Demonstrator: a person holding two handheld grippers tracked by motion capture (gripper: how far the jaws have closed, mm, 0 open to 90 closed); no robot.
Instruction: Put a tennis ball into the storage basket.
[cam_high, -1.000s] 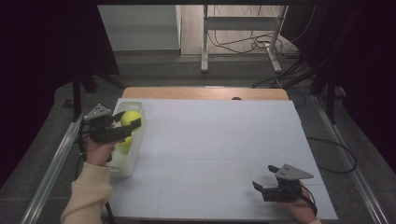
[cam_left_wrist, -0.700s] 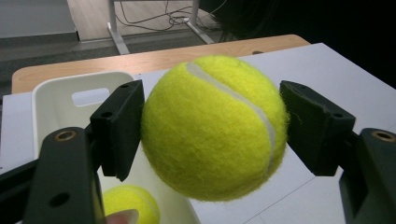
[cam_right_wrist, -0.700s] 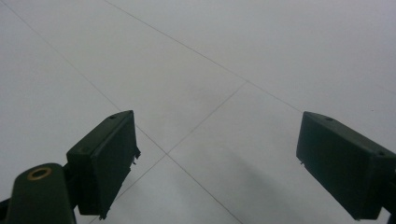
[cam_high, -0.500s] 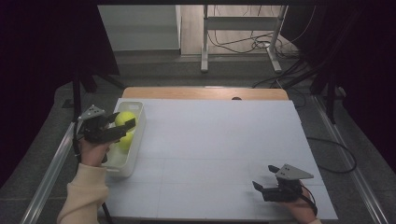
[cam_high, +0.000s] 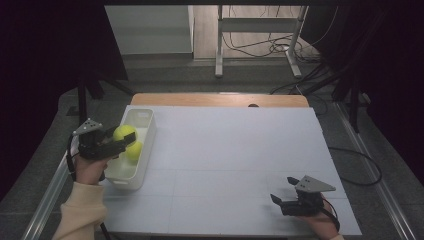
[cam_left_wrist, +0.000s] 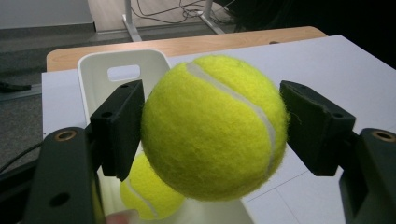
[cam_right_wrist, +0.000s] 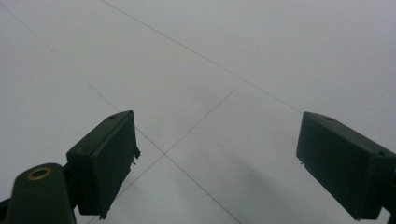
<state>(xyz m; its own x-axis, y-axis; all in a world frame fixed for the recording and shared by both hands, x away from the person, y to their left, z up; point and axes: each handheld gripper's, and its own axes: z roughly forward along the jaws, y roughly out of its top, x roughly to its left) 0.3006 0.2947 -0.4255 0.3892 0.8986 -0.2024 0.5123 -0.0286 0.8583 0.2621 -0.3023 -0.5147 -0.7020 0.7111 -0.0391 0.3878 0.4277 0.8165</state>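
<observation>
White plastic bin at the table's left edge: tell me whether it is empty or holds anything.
Not empty. The white plastic bin holds one yellow tennis ball; a second yellow tennis ball is gripped above it in the left tool.

Bin (cam_high: 141, 120) at table (cam_high: 240, 150) left edge; one ball (cam_high: 134, 151) in bin, second ball (cam_high: 124, 133) above.

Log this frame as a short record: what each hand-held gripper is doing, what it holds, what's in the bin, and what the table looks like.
left hand-held gripper: shut on a tennis ball, held above the white bin
right hand-held gripper: jaws open, nothing between them, low over the bare white table at its near right corner
bin contents: a second tennis ball lying inside
bin place: left edge of the table, long side running away from the person
table surface: white, with thin grid lines
</observation>
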